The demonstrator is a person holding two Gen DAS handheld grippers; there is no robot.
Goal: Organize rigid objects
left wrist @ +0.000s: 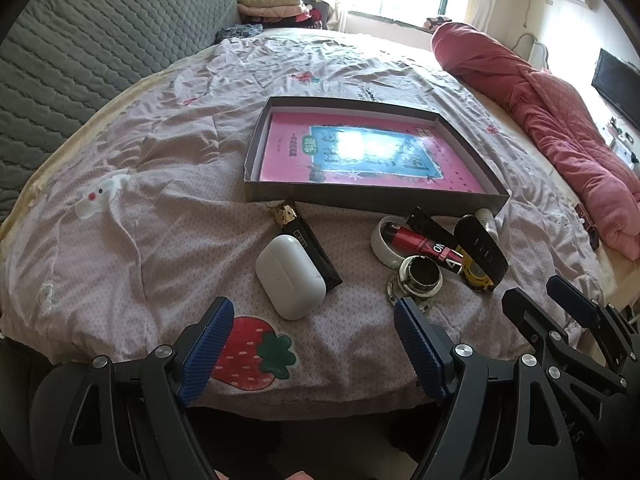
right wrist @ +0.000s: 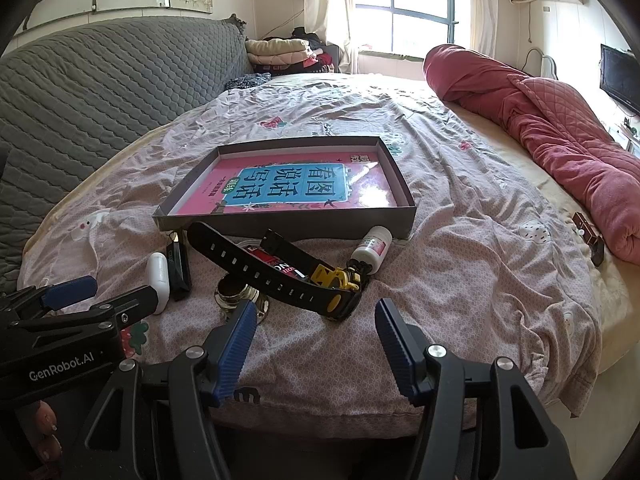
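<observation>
While both my tools hang over the near edge of the bed (left wrist: 168,184), neither one has anything in it. My left tool (left wrist: 314,350) is spread wide open, and so is my right tool (right wrist: 316,336), blue pads apart with only bedsheet showing between them.

Straight ahead of the left tool sits a white earbud case (left wrist: 290,278), resting partly on a flat black packet (left wrist: 308,248) that pokes out beyond it. Ahead and a bit to that tool's right is the rest of the pile: a white ring (left wrist: 386,242), a red tube (left wrist: 424,246) lying across it, a small round glass jar (left wrist: 420,278) with a dark lid closest to me, and a black watch (right wrist: 276,272) with yellow trim draped over the tube. From the right tool, the watch is dead ahead and the jar sits just beyond its left finger. A little white bottle (right wrist: 374,248) lies on its side past the watch, near the box corner.

Beyond all of it is a shallow dark box (right wrist: 288,224), open on top, with a pink book (right wrist: 296,188) flat inside.
</observation>
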